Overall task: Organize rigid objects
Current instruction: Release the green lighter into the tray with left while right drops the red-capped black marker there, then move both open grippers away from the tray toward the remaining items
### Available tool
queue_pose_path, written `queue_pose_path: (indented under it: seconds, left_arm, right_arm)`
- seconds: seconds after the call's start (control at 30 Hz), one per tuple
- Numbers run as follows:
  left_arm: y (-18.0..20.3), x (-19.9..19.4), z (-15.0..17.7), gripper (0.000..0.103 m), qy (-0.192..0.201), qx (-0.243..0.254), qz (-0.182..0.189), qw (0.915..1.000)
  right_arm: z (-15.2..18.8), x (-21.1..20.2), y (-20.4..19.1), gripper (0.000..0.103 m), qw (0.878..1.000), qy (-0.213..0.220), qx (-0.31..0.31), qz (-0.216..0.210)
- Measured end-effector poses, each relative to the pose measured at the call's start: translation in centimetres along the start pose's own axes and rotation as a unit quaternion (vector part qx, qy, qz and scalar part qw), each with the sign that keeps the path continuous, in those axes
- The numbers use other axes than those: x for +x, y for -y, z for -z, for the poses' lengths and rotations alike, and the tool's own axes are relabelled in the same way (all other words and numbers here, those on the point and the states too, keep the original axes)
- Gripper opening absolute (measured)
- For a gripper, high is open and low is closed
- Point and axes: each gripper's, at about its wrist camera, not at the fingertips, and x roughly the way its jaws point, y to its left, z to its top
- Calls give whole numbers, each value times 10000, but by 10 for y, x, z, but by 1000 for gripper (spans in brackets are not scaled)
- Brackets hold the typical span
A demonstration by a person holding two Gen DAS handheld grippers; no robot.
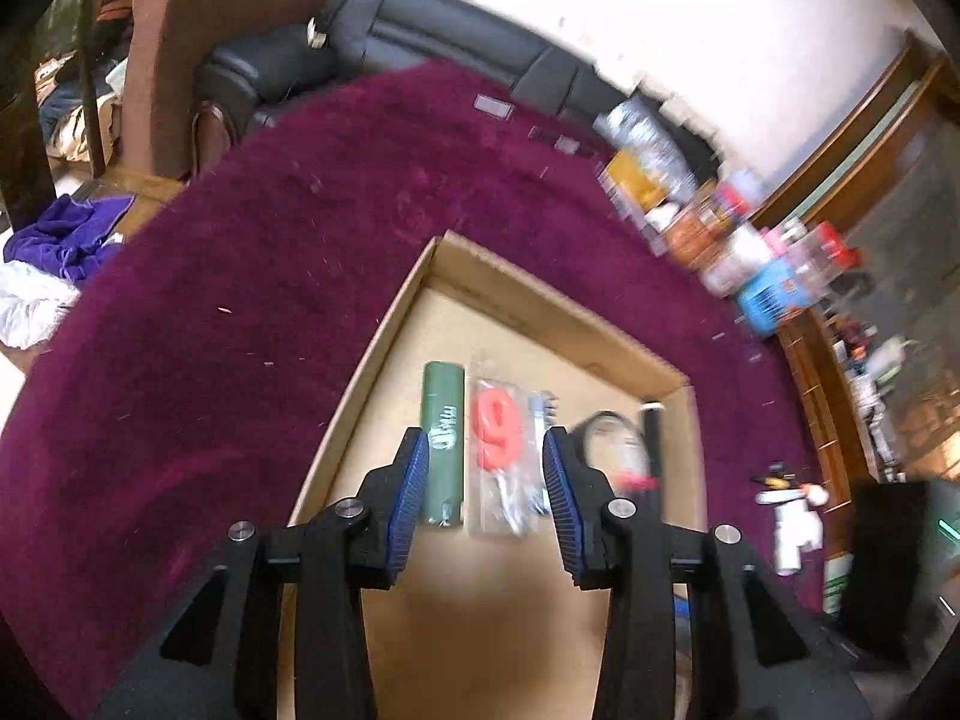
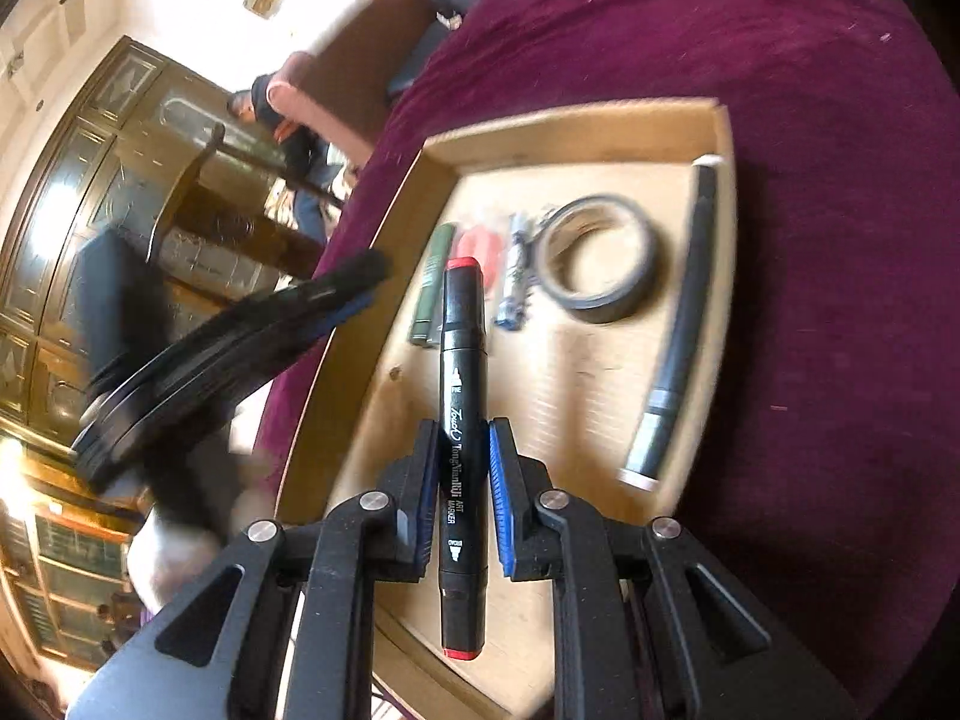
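Right gripper (image 2: 461, 468) clamped on black marker (image 2: 462, 396), poised lengthwise over cardboard tray (image 2: 576, 126) to match its row; left gripper (image 1: 487, 468) spread, empty

- Left wrist view: looks steeply down, close over the cardboard tray (image 1: 543, 300) on the purple tablecloth (image 1: 270, 276).
- Right wrist view: looks down along the same tray (image 2: 576, 126), equally close.
- Shared: tray, green tube (image 1: 443, 438) (image 2: 431, 276).
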Motion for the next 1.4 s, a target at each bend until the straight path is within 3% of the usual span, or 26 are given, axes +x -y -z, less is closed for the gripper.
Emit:
queue_pose_path:
  seconds: [0.07,0.23,0.37,0.5,0.67,0.87,1.07,1.23,1.3,1.4]
  left_arm:
    - [-11,-36,11,47,400,-94,133,9991]
    - [-41,-93,33,52,1067,-382,86,9935]
    - [-60,-112,48,52,1126,-605,-26,9918]
    - [-65,-125,62,53,1187,-686,-42,9905]
    - [-57,-133,68,58,1339,-520,-90,9896]
    - [-53,-127,71,58,1229,-536,-71,9909]
    - [-39,-133,79,58,1286,-306,-181,9911]
    - [-8,-128,88,58,1182,-32,-10,9930]
    - [8,-124,92,58,1102,130,127,9937]
    - [43,-111,100,58,882,527,353,9941]
  right_arm:
    - [-8,14,-5,14,9998,-129,103,-149]
    - [-31,47,-27,14,9981,-216,335,-468]
    - [-48,73,-32,14,9955,-229,700,-594]
    - [-61,92,-29,16,9945,-213,949,-396]
    - [-61,81,-18,17,9932,-33,1124,-309]
    - [-58,34,-17,17,9954,331,833,-330]
    - [-36,-56,6,26,9927,1149,221,305]
    - [12,-152,66,28,9731,1995,314,1109]
    - [34,-190,102,35,9627,2236,680,1361]
    - [73,-241,163,37,9383,2595,1325,1862]
